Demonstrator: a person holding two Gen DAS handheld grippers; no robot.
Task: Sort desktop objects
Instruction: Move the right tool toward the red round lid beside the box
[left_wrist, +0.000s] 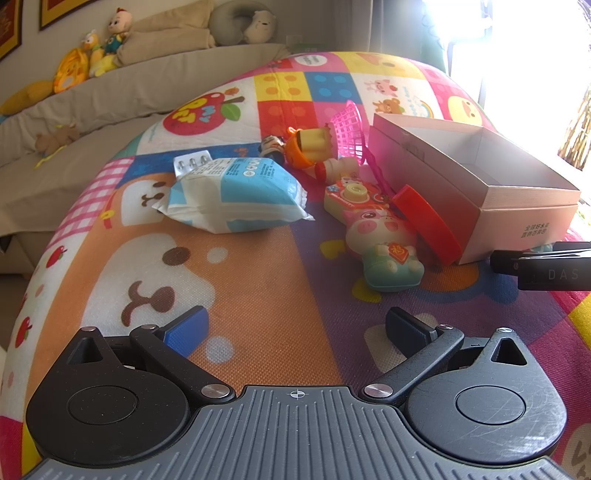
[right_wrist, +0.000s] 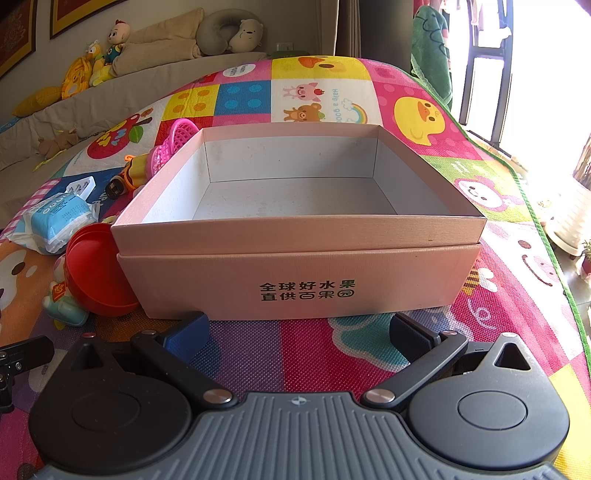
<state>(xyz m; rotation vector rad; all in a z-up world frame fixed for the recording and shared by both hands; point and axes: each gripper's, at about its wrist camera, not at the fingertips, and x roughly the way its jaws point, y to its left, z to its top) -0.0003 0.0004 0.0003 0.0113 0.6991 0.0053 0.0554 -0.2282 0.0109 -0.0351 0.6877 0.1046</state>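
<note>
Bright patchwork mat (left_wrist: 258, 266) covers the whole work surface, with an open stretch of it in front of the left gripper (left_wrist: 295, 328). A pink cardboard box (right_wrist: 303, 273) sits on it, lid off and nothing inside, its near wall just ahead of the right gripper (right_wrist: 299, 332). Both tools have their fingers spread wide, nothing between them. Crowded along the box's left wall: a blue-and-white tissue pack (left_wrist: 236, 195), a red lid (left_wrist: 428, 225) leaning against the box, a pig figure (left_wrist: 384, 247), a small toy camera (left_wrist: 351, 195), and a pink plastic basket (left_wrist: 349, 129) tipped over farther back.
</note>
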